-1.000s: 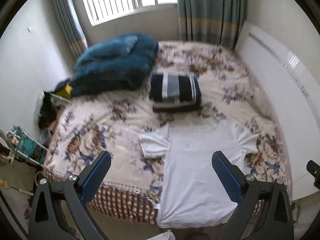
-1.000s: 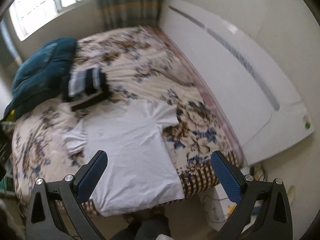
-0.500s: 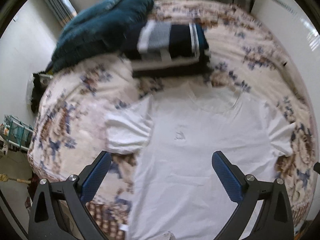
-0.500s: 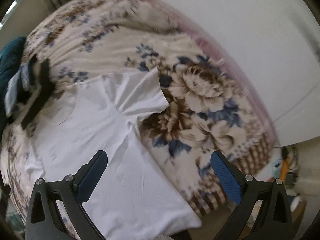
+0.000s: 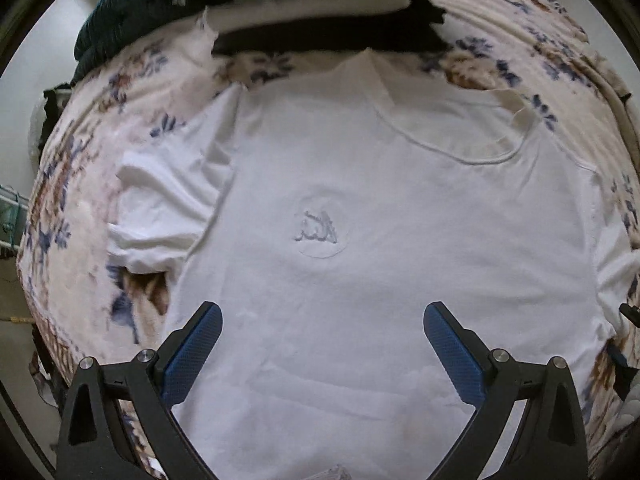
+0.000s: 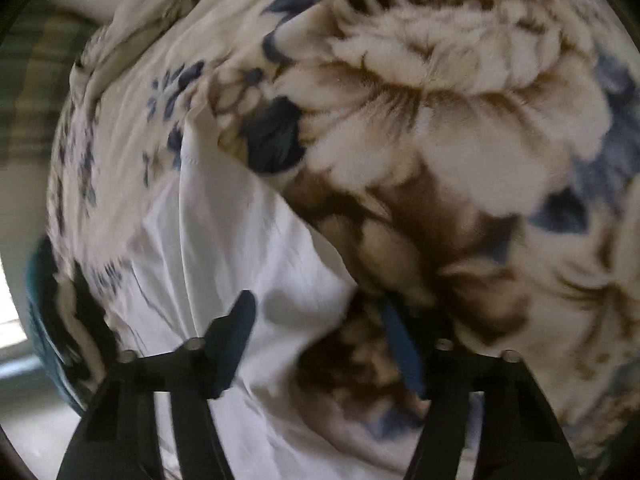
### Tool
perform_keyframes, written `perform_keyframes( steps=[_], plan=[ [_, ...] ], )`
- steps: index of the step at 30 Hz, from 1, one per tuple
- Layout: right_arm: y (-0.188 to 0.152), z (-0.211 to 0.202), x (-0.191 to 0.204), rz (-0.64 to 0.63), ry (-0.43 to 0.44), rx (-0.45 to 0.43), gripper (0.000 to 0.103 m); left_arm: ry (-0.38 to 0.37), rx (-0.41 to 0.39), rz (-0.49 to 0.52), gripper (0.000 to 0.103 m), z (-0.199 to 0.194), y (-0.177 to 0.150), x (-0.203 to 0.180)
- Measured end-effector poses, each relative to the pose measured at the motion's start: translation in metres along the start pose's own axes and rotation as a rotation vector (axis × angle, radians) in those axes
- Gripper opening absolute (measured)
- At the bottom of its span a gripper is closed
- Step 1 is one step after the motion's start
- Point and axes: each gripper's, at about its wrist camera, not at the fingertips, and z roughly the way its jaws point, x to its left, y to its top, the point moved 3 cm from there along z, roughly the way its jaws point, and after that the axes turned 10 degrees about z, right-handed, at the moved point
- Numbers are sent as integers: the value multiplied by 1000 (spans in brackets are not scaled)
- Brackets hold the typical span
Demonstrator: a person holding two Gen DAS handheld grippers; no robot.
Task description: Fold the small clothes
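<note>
T-shirt point(image 5: 360, 200) lies flat on bedspread point(image 5: 80, 160). Left gripper point(image 5: 322, 320) hovers spread over its chest; only right view shows right gripper point(image 6: 316, 320), parted, astride sleeve edge point(image 6: 240, 240).

white T-shirt point(image 5: 360, 200) | spread flat, front up | on floral bedspread point(image 5: 80, 184)

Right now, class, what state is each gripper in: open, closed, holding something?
Left gripper: open, empty, above the white T-shirt.
Right gripper: open, straddling the shirt's sleeve edge on the floral bedspread; nothing clamped.
</note>
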Motion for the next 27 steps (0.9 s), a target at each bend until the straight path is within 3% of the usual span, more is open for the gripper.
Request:
perform_keyframes(
  steps=[1, 3, 4, 6, 8, 11, 14, 16, 21, 23, 25, 26, 27],
  plan=[
    [-2, 0, 6, -12, 10, -37, 24, -2, 3, -8, 103, 3, 1, 2],
    [-7, -2, 18, -48, 7, -83, 6, -4, 6, -33, 103, 7, 4, 10],
    [-14, -6, 30, -86, -7, -119, 5, -6, 3, -45, 103, 7, 4, 13],
    [-25, -15, 53, -170, -14, -168, 5, -6, -3, -74, 103, 4, 5, 25],
    [-50, -24, 90, -339, -37, -228, 5, -7, -5, -100, 103, 2, 3, 37],
    [-107, -31, 141, -646, -72, -296, 4, 7, -10, -130, 103, -3, -4, 55],
    [-193, -8, 184, -1023, -121, -322, 4, 41, -16, -142, 103, -7, -15, 76],
    [-248, 19, 191, -1235, -167, -324, 4, 64, -15, -141, 103, -6, -23, 90],
    [-331, 83, 160, -1558, -317, -305, 4, 105, 18, -140, 103, 6, -45, 118],
    [-344, 94, 140, -1613, -382, -286, 6, 109, 43, -155, 103, 13, -56, 133],
    [-349, 96, 127, -1629, -429, -220, 13, 112, 59, -175, 103, 18, -65, 147],
    [-350, 93, 124, -1627, -422, -179, 14, 114, 67, -184, 103, 19, -69, 152],
    [-355, 88, 120, -1624, -393, -123, 21, 114, 71, -190, 103, 20, -72, 157]
  ],
)
